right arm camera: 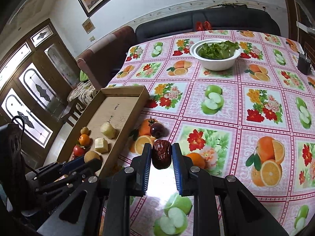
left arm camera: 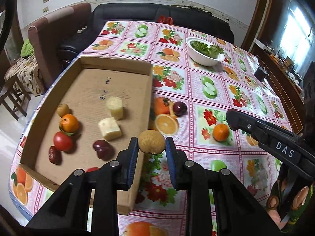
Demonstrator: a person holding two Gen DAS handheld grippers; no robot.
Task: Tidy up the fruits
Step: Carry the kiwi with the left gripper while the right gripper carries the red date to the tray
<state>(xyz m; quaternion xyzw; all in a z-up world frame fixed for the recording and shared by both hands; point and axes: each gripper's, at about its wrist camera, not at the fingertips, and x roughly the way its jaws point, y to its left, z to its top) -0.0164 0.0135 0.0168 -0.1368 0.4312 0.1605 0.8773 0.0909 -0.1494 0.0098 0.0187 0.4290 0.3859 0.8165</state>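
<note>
**Both fruits held, the box comes next**

Your left tongs (left arm camera: 151, 147) pinch a round tan fruit (left arm camera: 151, 142), perhaps a longan, above the right wall of the cardboard box (left arm camera: 110, 64). Your right tongs (right arm camera: 161, 155) pinch a red date (right arm camera: 161, 154) over the bench (right arm camera: 226, 106). Next, carry both toward 10 o'clock, over the box floor, then spread the tongs.

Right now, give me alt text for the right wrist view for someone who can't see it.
The right gripper pinches a wrinkled red date above the fruit-print tablecloth. Left of it, a cardboard tray holds fruit; a dark plum sits beside the tray, and a white bowl of greens behind.
</note>
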